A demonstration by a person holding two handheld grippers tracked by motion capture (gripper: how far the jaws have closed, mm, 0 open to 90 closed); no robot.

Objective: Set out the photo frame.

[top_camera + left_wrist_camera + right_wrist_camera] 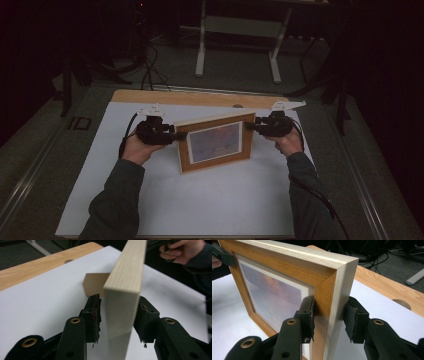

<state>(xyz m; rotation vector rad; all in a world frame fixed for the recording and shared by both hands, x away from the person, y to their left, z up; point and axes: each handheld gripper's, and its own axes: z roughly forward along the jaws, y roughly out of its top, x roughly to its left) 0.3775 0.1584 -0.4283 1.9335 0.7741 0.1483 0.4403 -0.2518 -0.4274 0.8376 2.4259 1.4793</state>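
A wooden picture frame stands upright on the white sheet, its picture facing me. My left gripper straddles the frame's left edge. A thin gap shows beside one pad, so the jaws stand open around the wood. My right gripper is at the frame's right edge, with one pad on the front face and the other on the back, shut on it. The frame's brown back stand rests on the sheet behind it.
The sheet covers a wooden table whose bare far strip has a round hole. Beyond the table are a white stand's legs and cables on the dark floor. A person's sleeved forearms come in from below.
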